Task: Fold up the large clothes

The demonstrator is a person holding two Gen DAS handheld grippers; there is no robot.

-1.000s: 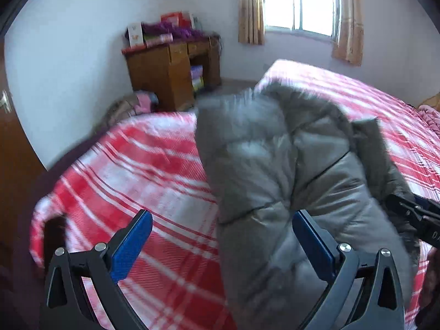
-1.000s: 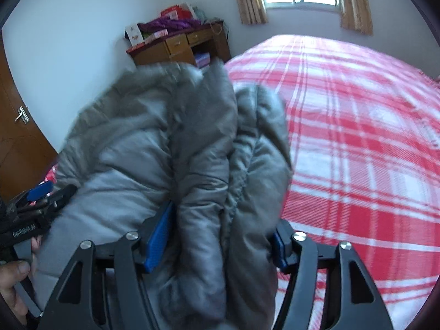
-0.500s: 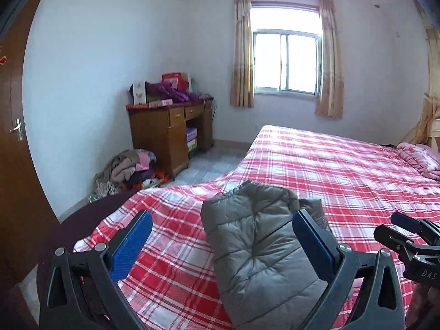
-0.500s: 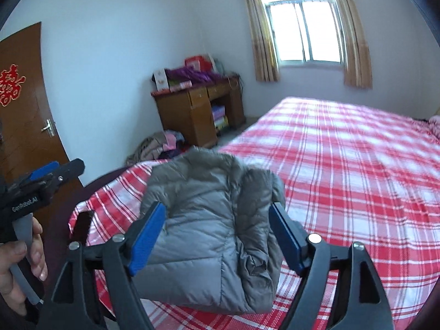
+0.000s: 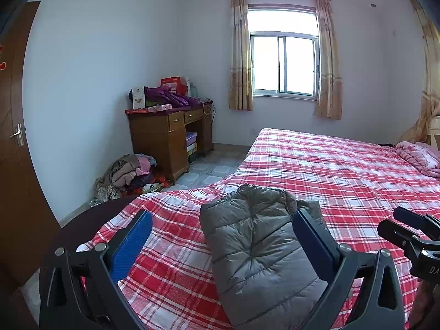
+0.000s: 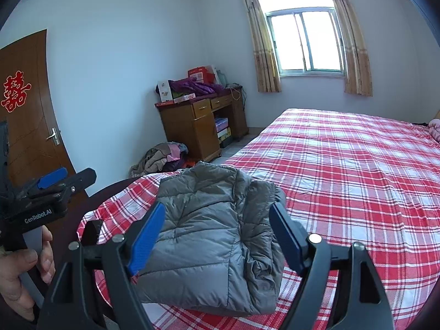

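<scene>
Lying folded into a compact bundle near the foot corner of the bed (image 5: 343, 170): a grey quilted puffer jacket (image 5: 255, 244), resting flat on the red, white and pink plaid bedspread, with a bunched sleeve or side panel tucked along its right edge. Hovering above and in front of the jacket, not touching it: the left gripper (image 5: 222, 244), its blue-padded fingers (image 5: 132, 244) spread wide with nothing between the pads. Hovering likewise over the bundle in the right wrist view: the right gripper (image 6: 217, 236), fingers (image 6: 145, 239) standing wide apart after just opening further, framing the jacket (image 6: 209, 231) without pressing on it. Showing at the left edge of the right wrist view: a person's hand (image 6: 24, 275) wrapping around the grey handle of the left gripper's black body. Peeking in at the right edge of the left wrist view: the black body of the right gripper. Standing against the far white wall, well apart from the bed: a wooden desk (image 5: 170, 134) piled on its tabletop with boxes and purple cloth. Heaping on the tiled floor just beside the desk: a pile of loose clothes (image 5: 129, 173). Letting in daylight beyond the bed: a window (image 5: 283, 63) flanked by pale patterned curtains. Standing at far left: a brown wooden door (image 6: 30, 126) bearing a red paper-cut decoration. Lying bunched at the far right end of the bed: pink bedding (image 5: 420, 156).
</scene>
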